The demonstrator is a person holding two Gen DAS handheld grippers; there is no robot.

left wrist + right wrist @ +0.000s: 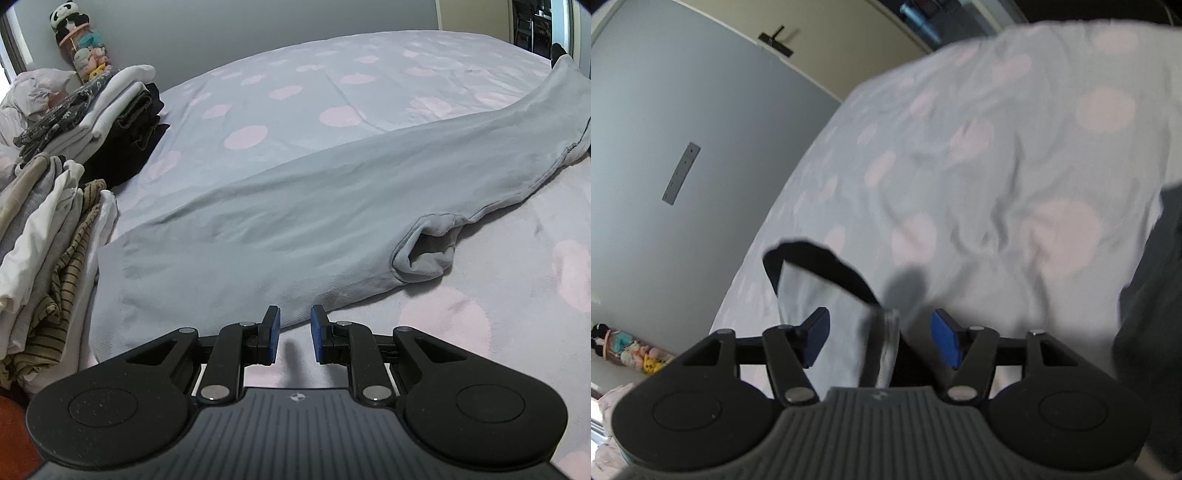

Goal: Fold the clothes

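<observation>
A long light-grey garment (295, 206) lies stretched across the bed, its near hem by my left gripper and its far end lifted at the upper right. A short sleeve opening (424, 254) shows on its right side. My left gripper (294, 325) is open and empty, just in front of the near hem. In the right wrist view, my right gripper (881, 332) is open, with a fold of light-grey cloth with a dark band (827, 269) between the spread fingers. I cannot tell if it is gripped.
Stacks of folded clothes (55, 236) stand at the left, with a darker stack (122, 114) behind. A jar of plush toys (85, 48) stands by the wall. The bed cover (332, 92) is grey with pink dots. A dark cloth (1152, 288) hangs at right.
</observation>
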